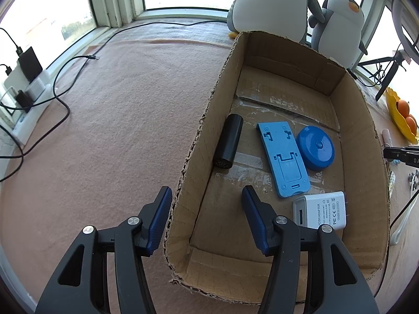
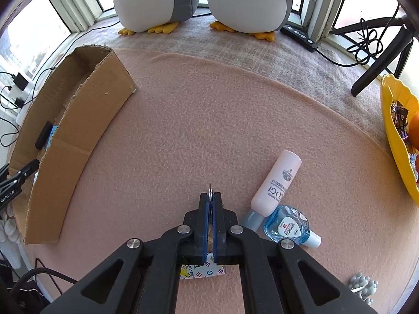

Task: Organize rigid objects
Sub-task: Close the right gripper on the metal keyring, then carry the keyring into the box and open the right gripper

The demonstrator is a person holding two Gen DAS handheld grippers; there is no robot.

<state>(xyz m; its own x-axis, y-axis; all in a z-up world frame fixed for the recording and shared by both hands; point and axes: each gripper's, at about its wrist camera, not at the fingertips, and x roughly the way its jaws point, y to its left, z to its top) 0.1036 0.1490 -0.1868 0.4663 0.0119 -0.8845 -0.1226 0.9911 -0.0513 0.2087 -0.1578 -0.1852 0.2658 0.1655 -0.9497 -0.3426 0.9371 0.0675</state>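
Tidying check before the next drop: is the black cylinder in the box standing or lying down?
Lying down: the black cylinder rests on its side along the cardboard box wall.

Metal key ring upright, clamped above patterned tag.

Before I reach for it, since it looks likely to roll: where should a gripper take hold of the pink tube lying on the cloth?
Grip the pink tube across its middle, coming from above with one finger on each long side. It lies flat on the cloth, and its lower capped end sits right beside the blue bottle, so the mid-body probably offers the clearest room.
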